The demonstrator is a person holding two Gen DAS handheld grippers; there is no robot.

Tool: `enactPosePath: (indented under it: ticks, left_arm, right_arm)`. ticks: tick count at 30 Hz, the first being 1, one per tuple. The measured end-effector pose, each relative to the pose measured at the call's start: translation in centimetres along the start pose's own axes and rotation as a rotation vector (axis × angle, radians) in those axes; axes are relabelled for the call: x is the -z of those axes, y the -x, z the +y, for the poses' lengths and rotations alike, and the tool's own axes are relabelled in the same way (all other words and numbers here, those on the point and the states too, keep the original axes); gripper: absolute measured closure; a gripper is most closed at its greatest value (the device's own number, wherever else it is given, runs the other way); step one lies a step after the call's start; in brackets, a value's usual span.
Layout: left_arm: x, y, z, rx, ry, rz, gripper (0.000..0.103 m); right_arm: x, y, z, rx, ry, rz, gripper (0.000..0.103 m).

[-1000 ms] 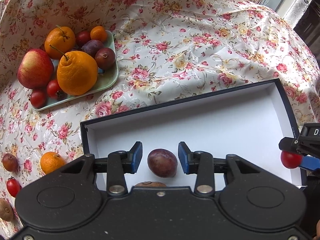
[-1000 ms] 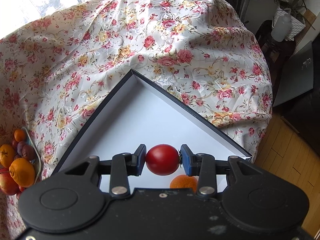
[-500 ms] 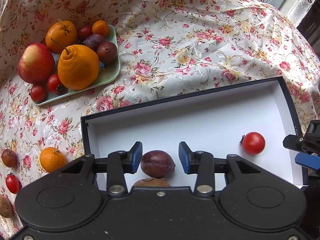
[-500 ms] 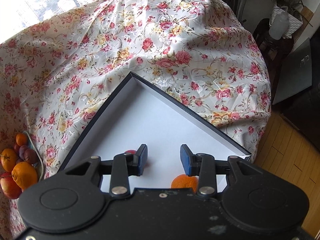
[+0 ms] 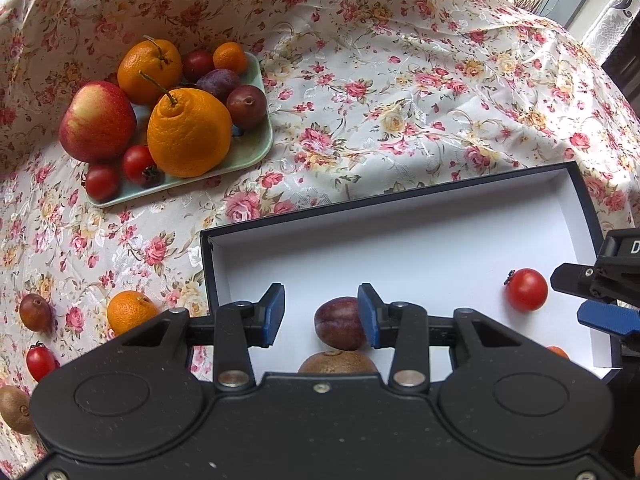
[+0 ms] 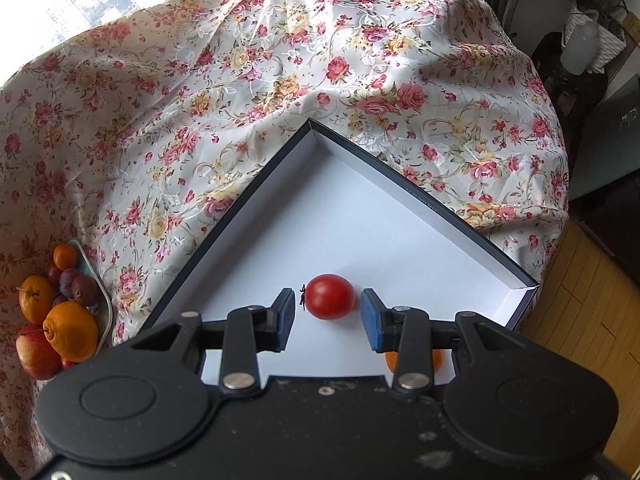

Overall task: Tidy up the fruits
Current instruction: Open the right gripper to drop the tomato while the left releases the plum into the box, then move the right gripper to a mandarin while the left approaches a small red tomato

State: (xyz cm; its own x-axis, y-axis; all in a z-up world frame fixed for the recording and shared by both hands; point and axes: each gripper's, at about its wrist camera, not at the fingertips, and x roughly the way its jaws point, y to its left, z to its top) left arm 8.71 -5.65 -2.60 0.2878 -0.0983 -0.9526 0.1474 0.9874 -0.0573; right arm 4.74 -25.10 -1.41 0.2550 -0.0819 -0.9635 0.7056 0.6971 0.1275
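Only the left wrist view shows the box's (image 5: 400,216) plum (image 5: 338,328) and kiwi (image 5: 338,363) at 6 o'clock, both tongs released, one tomato (image 6: 329,297) inside.

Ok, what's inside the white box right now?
In the box: a plum, a cherry tomato, a kiwi and an orange fruit, the last two partly hidden by the grippers.

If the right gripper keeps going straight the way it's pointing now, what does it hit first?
Most likely the small round red cherry tomato, lying between the open right gripper's blue pads on the white floor of the dark-rimmed shallow box. Depth is unclear; it could meet the floor beside it.
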Motion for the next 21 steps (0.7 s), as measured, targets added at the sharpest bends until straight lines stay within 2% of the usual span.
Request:
enactPosePath:
  ticks: [10,21]
  left_arm:
    - [-0.4,1.5,3.5,-0.001,0.056,-0.021,0.053]
    - [-0.1,2.9,8.4,-0.04,0.112,-0.028,0.053]
  right_arm:
    - [1.5,0.1,2.8,-0.023,0.047,0.016,0.063]
    - [3.9,0.2,7.0,-0.056,0.123,0.029,0.063]
